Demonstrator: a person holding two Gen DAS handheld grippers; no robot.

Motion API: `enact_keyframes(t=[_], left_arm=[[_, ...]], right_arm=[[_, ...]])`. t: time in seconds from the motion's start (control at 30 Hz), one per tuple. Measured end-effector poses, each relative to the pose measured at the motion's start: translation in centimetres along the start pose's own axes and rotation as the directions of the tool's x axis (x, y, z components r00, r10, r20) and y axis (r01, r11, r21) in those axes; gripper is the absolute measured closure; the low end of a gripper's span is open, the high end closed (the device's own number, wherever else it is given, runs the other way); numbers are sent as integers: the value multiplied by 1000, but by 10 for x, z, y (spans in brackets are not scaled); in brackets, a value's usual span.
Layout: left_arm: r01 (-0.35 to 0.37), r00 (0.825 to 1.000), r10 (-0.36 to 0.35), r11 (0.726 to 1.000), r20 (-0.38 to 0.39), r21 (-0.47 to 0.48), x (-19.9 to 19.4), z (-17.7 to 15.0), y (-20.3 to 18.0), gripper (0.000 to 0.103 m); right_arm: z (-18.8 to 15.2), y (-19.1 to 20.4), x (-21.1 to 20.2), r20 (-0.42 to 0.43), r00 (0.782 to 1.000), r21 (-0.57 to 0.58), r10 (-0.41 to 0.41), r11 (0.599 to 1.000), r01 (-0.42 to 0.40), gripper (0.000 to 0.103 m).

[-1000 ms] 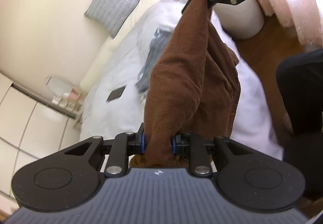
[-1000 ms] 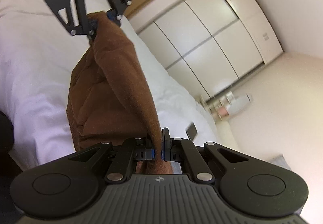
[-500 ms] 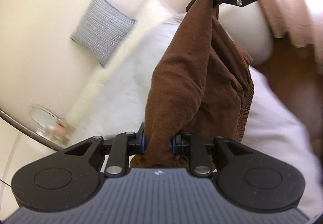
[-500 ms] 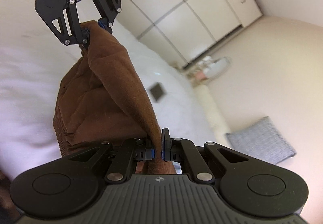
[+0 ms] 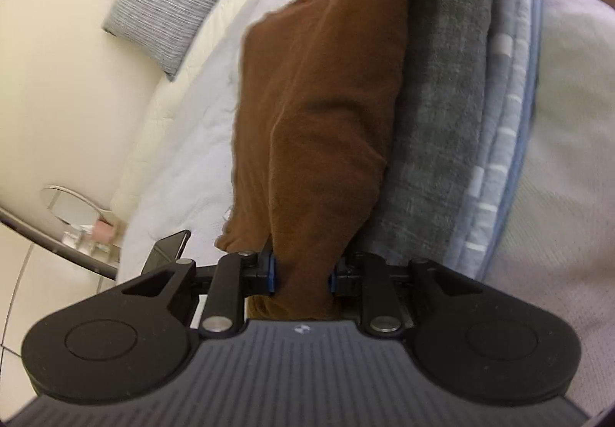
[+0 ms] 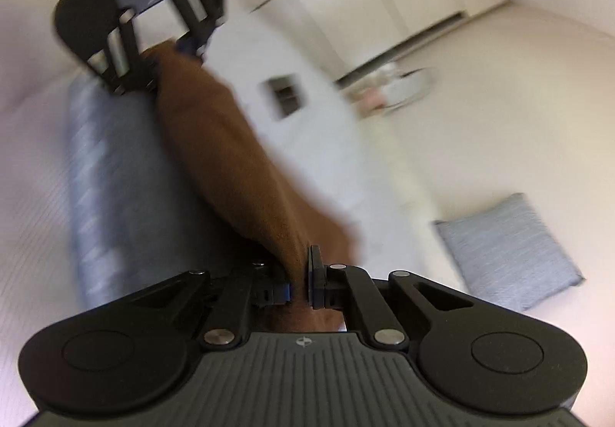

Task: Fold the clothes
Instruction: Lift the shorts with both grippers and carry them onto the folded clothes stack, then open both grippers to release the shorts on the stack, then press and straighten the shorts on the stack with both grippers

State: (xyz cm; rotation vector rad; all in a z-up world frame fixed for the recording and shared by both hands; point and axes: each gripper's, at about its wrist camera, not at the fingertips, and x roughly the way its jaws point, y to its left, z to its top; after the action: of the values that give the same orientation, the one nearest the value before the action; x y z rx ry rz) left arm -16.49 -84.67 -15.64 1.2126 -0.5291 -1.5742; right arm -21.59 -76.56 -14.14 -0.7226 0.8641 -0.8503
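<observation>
The brown garment (image 5: 319, 111), already folded narrow, is being held at both ends, pinched by the left gripper (image 5: 300, 273) at 6 o'clock and the right gripper (image 6: 298, 282), over a stack of folded clothes (image 5: 461, 119) on the bed (image 5: 569, 119); setting down and release are judged outstanding. The stack's striped blue layers are being shown only in the left view, while the right view is being blurred.
</observation>
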Motion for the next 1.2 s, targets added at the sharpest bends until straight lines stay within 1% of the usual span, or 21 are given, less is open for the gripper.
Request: enact_keyframes(t=[0.03,0.07,0.1,0.13,0.2,0.23,0.27,0.3,0.33,0.37,0.43,0.47,0.53,0.57,0.67,0.83,0.9,1.0,1.07,1.13,1.2], left_arm=[[-22,1000,22,1000,14,7,-2,-3,-2,77],[-41,999,40,999,26,23,-5,-5,-3,74],[-56,998,54,998,38,36,-7,-7,-2,74],[-62,997,60,997,47,45,-9,-8,-1,74],[-69,996,65,995,62,68,-8,-10,1,78],[-75,995,70,993,67,86,-8,-9,2,81],[-88,994,80,990,75,106,-7,-7,2,82],[-100,992,90,987,83,126,-7,-5,2,82],[-108,991,97,986,87,129,-6,-5,4,83],[-110,991,101,988,86,112,-5,-7,7,83],[-90,994,82,989,73,119,-1,-12,2,83],[-76,996,68,989,65,131,2,-14,-2,83],[-75,996,67,989,64,127,5,-17,-7,83],[-79,995,72,990,64,119,5,-16,-8,82],[-81,995,76,994,60,79,0,-15,-2,77],[-66,997,66,998,44,-8,-17,-19,7,70],[-64,998,65,997,24,-51,-35,-25,8,68],[-62,998,61,989,-16,-131,-44,-36,15,68],[-68,997,62,981,-36,-184,-55,-44,20,68],[-74,997,70,969,-27,-236,-72,-49,24,68],[-77,997,77,957,-12,-280,-84,-50,28,68]], right_arm=[[-3,2,-3,-3,1000,-4,-2,1000,2,98],[-7,3,-7,-5,1000,-7,-5,1000,5,94],[-10,5,-11,-7,1000,-11,-8,1000,8,90],[-14,6,-14,-9,1000,-14,-11,1000,11,89],[-18,7,-21,-17,1000,-30,-18,999,18,89],[-19,6,-24,-23,999,-42,-22,999,21,89],[-14,5,-22,-31,999,-34,-23,999,22,93],[-9,4,-21,-39,999,-26,-23,999,22,101],[-4,3,-19,-47,999,-19,-24,1000,23,99],[1,2,-17,-55,998,-11,-24,1000,24,100],[15,1,-25,-29,999,16,-32,999,33,100],[17,5,-27,-25,999,4,-27,1000,27,99],[15,25,-34,-51,999,-31,11,999,-12,100],[12,32,-32,-70,997,-40,23,999,-26,100],[8,41,-30,-83,996,-36,14,999,-17,99],[1,43,-43,-97,995,16,8,1000,-6,91],[-4,46,-54,-101,995,38,9,999,-5,89],[-9,45,-62,-113,993,74,13,997,-4,85],[-14,46,-74,-126,992,105,14,994,-1,85],[-17,45,-82,-131,991,133,9,991,8,85],[-16,42,-90,-115,993,174,7,985,13,80]])
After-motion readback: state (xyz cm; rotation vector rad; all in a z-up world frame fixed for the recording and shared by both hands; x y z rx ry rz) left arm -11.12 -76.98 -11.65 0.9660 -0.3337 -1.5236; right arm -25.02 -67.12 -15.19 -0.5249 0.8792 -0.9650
